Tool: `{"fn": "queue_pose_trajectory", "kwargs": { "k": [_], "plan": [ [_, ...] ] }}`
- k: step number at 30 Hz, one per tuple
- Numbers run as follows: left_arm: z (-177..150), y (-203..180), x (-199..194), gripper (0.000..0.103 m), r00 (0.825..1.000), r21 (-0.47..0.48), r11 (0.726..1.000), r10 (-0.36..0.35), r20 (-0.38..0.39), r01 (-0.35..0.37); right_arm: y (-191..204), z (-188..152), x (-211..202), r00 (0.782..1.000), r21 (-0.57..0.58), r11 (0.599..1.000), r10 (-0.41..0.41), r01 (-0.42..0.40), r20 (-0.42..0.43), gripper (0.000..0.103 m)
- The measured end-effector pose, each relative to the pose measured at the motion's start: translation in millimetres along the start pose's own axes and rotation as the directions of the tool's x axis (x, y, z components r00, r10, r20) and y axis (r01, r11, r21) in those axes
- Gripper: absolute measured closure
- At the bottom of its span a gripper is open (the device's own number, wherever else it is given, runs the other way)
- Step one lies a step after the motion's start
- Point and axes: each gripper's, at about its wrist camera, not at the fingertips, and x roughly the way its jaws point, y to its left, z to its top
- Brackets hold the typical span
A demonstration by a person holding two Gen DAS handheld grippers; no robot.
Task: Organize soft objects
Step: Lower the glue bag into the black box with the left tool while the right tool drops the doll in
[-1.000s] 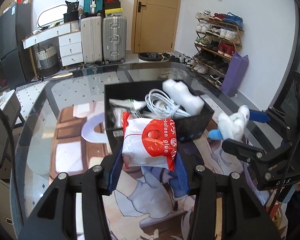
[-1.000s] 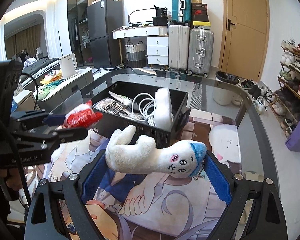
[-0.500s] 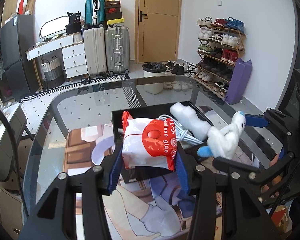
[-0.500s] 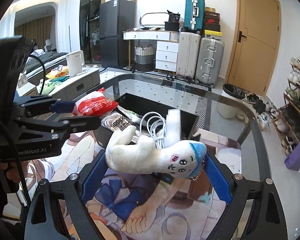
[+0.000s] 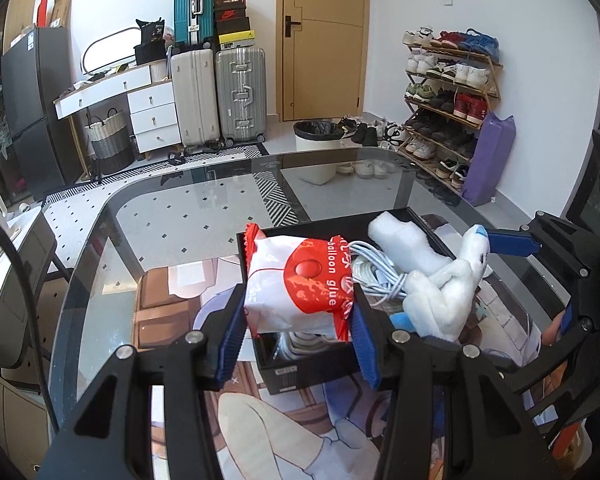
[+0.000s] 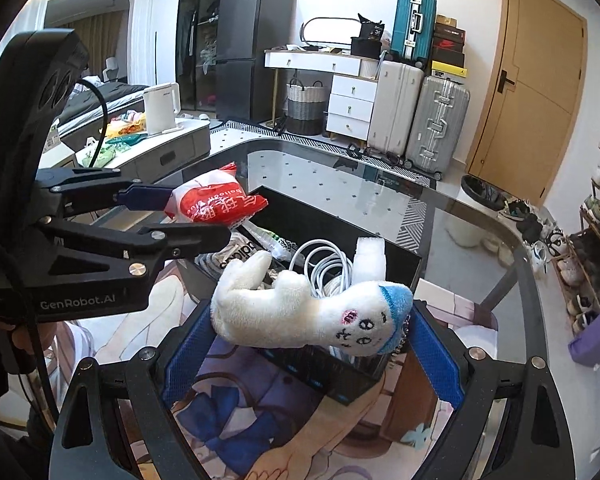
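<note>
Plush toy point(image 6: 312, 314) clamped in right gripper point(image 6: 312, 344) — left gripper point(image 5: 298, 330) pinches glue packet point(image 5: 300, 284).

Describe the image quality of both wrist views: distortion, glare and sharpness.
Left wrist view: strong fisheye bending with dark corners; the glass table mirrors the room; the red-and-white balloon glue packet in the left gripper is sharp, its print legible. Right wrist view: same curvature; bright daylight; the white plush toy in the right gripper is crisp, with no motion blur.

White cable coil point(image 6: 325, 265) crowding black bin point(image 6: 342, 224)
</note>
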Motion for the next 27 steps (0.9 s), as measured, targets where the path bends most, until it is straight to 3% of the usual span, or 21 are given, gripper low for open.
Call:
{"fn": "queue_pose_trajectory", "kwargs": {
  "k": [27],
  "plan": [
    [3.6, 8.0, 29.0, 0.056, 0.999, -0.015, 1.000, 0.009, -0.037, -0.010, -12.9, 18.3, 39.5, 0.997, -0.150, 0.986, -0.066, 0.070, 0.030, 0.007]
  ]
}}
